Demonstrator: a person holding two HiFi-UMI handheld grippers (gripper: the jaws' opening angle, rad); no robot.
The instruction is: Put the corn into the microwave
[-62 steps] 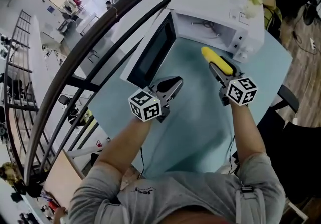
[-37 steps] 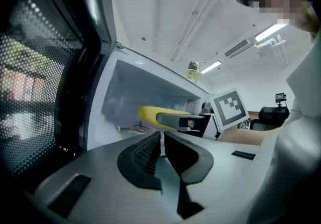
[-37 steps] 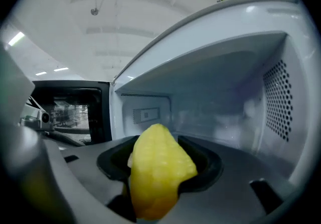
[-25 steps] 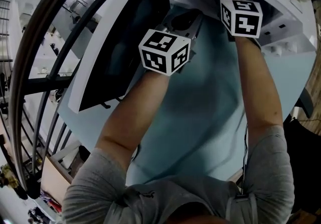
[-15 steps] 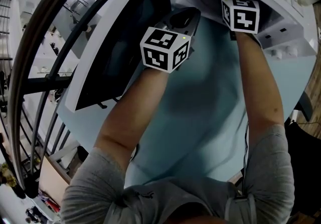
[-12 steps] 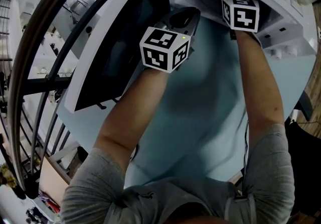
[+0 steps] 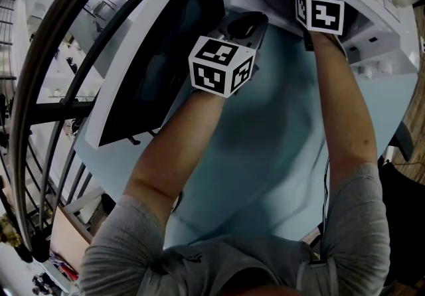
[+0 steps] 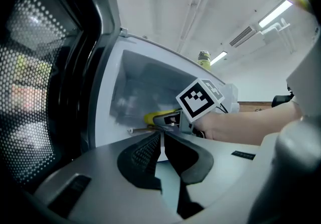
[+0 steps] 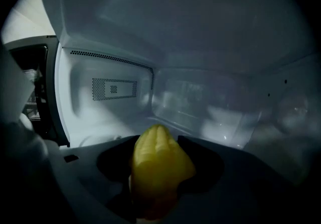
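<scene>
As I judge it, the task is more than half done but not finished. The door [image 7: 158, 66] of the microwave [image 7: 372, 6] stands open toward 10 o'clock in the head view. The right hand-held gripper [image 9: 159, 153] reaches into the opening at 12 o'clock with the corn [image 9: 158, 175] clamped between its two jaws, which stand wide because the cob is thick. In the right gripper view the cob is inside the cavity, with the perforated side wall at 9 o'clock and the back wall at 12 o'clock. I cannot tell whether it touches the floor of the oven, and it seems to be carried a little above it. What is left, I believe, is to lower the corn onto the floor of the cavity, to open the jaws and to take the gripper out. The left hand-held gripper [image 8: 161, 137] has its jaws together with nothing between them. In the head view it is just outside the opening, above the pale blue tabletop [image 7: 265, 155], at about 8 o'clock from the right one. The corn is a bright yellow cob without husk, with rows running along its length and a rounded, narrowing tip that points into the oven; its surface looks smooth, so it may slide a little when it is released
</scene>
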